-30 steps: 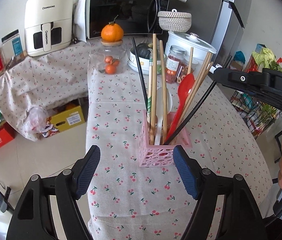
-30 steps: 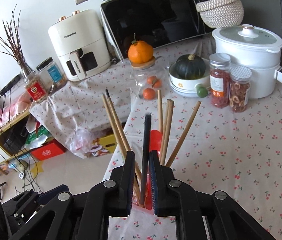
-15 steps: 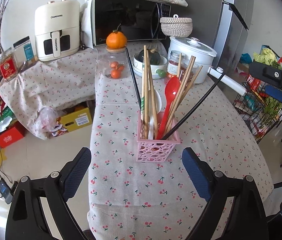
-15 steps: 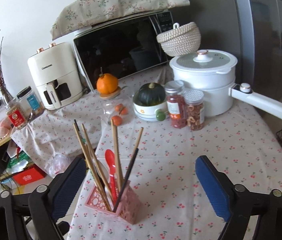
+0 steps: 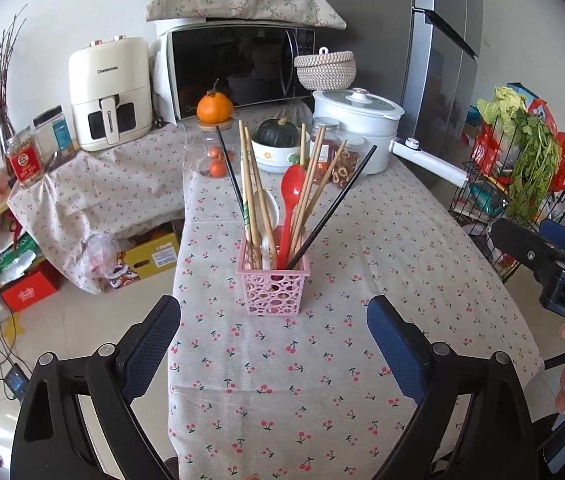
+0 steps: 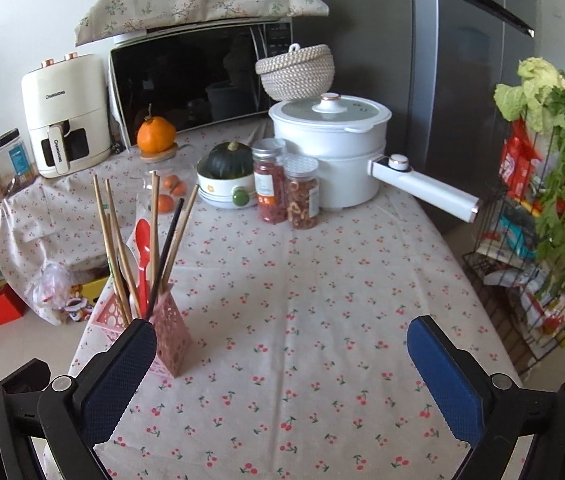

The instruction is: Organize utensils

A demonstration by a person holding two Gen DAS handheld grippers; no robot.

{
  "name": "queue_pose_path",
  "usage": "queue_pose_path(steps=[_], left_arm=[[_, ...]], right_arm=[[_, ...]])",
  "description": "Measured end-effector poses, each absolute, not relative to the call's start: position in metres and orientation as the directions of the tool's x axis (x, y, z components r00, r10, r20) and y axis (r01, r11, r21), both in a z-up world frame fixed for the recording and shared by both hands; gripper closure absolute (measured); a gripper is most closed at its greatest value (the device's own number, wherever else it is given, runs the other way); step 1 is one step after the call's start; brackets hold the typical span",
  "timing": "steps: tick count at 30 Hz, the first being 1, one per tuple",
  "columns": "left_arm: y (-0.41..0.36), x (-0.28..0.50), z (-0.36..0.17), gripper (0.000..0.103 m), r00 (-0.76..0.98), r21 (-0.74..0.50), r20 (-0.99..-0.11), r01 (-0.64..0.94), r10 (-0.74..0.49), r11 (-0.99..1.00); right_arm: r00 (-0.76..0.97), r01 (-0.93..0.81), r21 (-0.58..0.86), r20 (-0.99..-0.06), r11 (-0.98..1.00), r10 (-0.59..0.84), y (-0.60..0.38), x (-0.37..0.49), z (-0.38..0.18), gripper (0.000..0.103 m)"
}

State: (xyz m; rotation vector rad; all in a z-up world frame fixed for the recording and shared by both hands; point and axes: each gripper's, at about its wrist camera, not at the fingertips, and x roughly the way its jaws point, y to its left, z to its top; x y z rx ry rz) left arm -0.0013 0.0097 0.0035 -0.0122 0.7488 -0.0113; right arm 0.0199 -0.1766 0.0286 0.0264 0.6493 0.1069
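Observation:
A pink perforated utensil basket (image 5: pixel 273 290) stands on the cherry-print tablecloth (image 5: pixel 322 360). It holds several wooden chopsticks (image 5: pixel 252 200), two black chopsticks (image 5: pixel 332 204), a red spoon (image 5: pixel 291 200) and a white spoon. My left gripper (image 5: pixel 273 344) is open and empty, just in front of the basket. My right gripper (image 6: pixel 280 376) is open and empty, with the basket (image 6: pixel 168 340) behind its left finger. The right gripper also shows at the right edge of the left wrist view (image 5: pixel 554 256).
At the table's far end stand a white pot (image 6: pixel 332 148) with a long handle, two jars (image 6: pixel 286 190), a bowl with a squash (image 6: pixel 226 176), an orange (image 5: pixel 214 108), a microwave (image 5: pixel 238 68) and an air fryer (image 5: pixel 110 96). A wire vegetable rack (image 6: pixel 542 240) stands on the right.
My right gripper opened, let go of the black chopstick into the basket and drew back to the right. My left gripper also pulled back from the basket.

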Motion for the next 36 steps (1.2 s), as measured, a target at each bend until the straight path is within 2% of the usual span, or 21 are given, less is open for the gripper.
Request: queue_pose_path(steps=[5, 17, 36], left_arm=[[0.007, -0.007, 0.003, 0.005, 0.746, -0.011, -0.666, -0.001, -0.007, 1.000], [0.013, 0.003, -0.017, 0.005, 0.703, -0.028, -0.711, -0.009, -0.014, 1.000], [0.009, 0.006, -0.022, 0.005, 0.694, -0.022, -0.720, -0.011, -0.008, 1.000]], right_arm=[[0.807, -0.049, 0.079, -0.585, 0.996, 0.086, -0.187, 0.008, 0.022, 0.000], [0.768, -0.067, 0.001, -0.639, 0.998, 0.052, -0.168, 0.016, -0.003, 0.000], [0.745, -0.072, 0.034, -0.662, 0.997, 0.076, -0.167, 0.017, -0.008, 0.000]])
